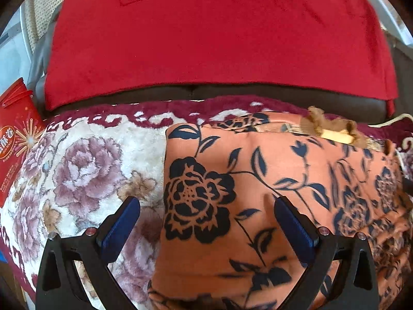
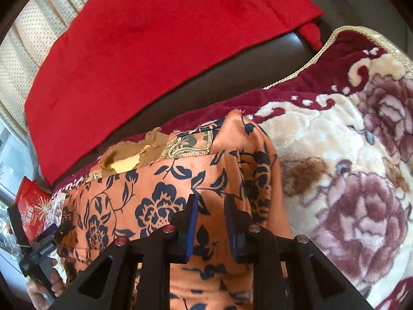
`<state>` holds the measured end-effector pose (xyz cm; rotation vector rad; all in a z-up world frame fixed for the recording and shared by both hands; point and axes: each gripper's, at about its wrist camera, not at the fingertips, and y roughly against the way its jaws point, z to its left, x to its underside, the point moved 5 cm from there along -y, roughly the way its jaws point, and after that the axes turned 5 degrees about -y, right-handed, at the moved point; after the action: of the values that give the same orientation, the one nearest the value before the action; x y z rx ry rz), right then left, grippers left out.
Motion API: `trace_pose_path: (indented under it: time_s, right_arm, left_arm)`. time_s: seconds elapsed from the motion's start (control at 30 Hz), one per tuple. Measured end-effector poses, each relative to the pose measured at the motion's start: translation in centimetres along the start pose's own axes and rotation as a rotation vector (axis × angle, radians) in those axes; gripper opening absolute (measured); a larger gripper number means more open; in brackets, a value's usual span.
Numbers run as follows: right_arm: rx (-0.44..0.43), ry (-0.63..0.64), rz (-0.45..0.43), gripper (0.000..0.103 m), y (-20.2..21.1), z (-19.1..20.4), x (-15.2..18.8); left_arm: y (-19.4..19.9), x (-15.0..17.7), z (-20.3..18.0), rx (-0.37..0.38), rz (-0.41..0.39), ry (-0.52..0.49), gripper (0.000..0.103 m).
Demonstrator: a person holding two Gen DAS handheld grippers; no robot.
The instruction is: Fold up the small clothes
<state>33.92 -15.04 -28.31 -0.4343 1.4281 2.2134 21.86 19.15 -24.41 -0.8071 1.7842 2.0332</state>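
Orange garment with a dark blue flower print: we see it lying on a plush blanket, cream with mauve roses and a maroon border. It sits folded over on itself, with a straight left edge in the left wrist view and looser, rumpled layers toward the right.

At the far edge of the garment we note a tan frilled collar with a pale yellow patch showing inside it, and a band of gold embroidery beside it.

Left gripper: jaws wide apart, holding nothing. One blue pad hangs over the blanket just left of the garment's edge, the other over the orange cloth. We cannot tell whether either tip touches the fabric.

Right gripper: jaws narrowly apart with a strip of the orange print visible between the blue pads. They are over the garment near its right-hand fold. Whether cloth is pinched between them we cannot tell.

Behind the blanket we see the dark brown leather sofa, its backrest draped with a plain red cloth. A dotted cream curtain shows at the upper left.

A red printed package stands at the blanket's left end. In the right wrist view, the left gripper's body and the hand holding it appear at the lower left, beside that package.
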Motion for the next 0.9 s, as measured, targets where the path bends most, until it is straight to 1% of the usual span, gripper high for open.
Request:
trace_pose_path:
  time_s: [0.07,0.13,0.23,0.27,0.33,0.4,0.43,0.47,0.5,0.53,0.57,0.63,0.67,0.7,0.73,0.77,0.83,0.9]
  right_arm:
    - [0.017,0.023,0.031,0.026,-0.3,-0.1,0.7]
    - [0.026,0.065,0.059,0.026,-0.9,-0.2,1.5]
    - [0.021,0.096,0.027,0.026,0.1,0.0,1.8]
    - [0.009,0.092,0.014,0.026,0.8,0.0,1.9]
    - [-0.035,0.083,-0.016,0.027,2.4,-0.1,2.0]
    - [-0.074,0.081,-0.032,0.038,3.6,0.1,2.0]
    - [-0.085,0.079,-0.043,0.062,4.1,0.1,2.0]
    - [-0.084,0.071,-0.065,0.074,4.4,0.0,2.0]
    - [-0.075,0.064,-0.083,0.074,4.6,-0.2,1.9]
    - [-0.063,0.061,-0.080,0.074,4.4,-0.2,1.9]
    - [-0.049,0.060,-0.059,0.074,3.9,-0.4,1.9]
    - [-0.021,0.055,0.013,0.071,2.0,-0.9,2.0]
    - [0.005,0.049,0.038,0.061,1.2,-1.2,2.1]
    - [0.040,0.046,0.057,0.056,0.5,-1.4,2.2]
    - [0.057,0.046,0.054,0.051,0.4,-1.5,2.1]
    - [0.051,0.044,0.037,0.044,0.6,-1.3,1.8]
    - [0.023,0.027,0.005,0.043,1.3,-1.1,1.0]
    - [-0.016,-0.004,-0.005,0.043,1.7,-1.2,0.2]
  left_arm:
    - [0.1,0.8,-0.4,0.006,0.020,-0.031,0.103]
    - [-0.5,1.8,-1.3,0.008,0.061,-0.086,0.103]
    - [0.2,2.0,-1.3,0.005,0.047,-0.087,0.103]
    - [0.9,2.0,-1.1,0.014,0.032,-0.083,0.103]
    - [2.1,2.2,-0.8,0.007,-0.005,-0.078,0.103]
    - [3.2,2.4,-0.9,0.007,-0.040,-0.087,0.103]
    - [3.4,2.5,-1.1,0.013,-0.046,-0.100,0.103]
    - [3.5,2.7,-1.5,0.016,-0.043,-0.113,0.103]
    - [3.4,2.8,-2.0,0.015,-0.035,-0.137,0.103]
    - [2.9,2.9,-2.3,0.010,-0.028,-0.155,0.103]
    - [2.3,3.0,-2.7,0.003,-0.014,-0.174,0.103]
    - [1.5,3.2,-3.2,-0.002,0.009,-0.191,0.103]
    - [1.6,3.1,-3.3,0.002,0.008,-0.188,0.103]
    - [1.7,2.8,-3.3,0.008,0.003,-0.183,0.103]
    - [1.9,2.6,-3.2,0.011,-0.008,-0.179,0.103]
    - [2.1,2.3,-3.1,0.010,-0.022,-0.177,0.103]
    - [2.2,1.8,-2.9,0.002,-0.042,-0.174,0.103]
    - [2.3,1.4,-2.8,-0.003,-0.056,-0.170,0.103]
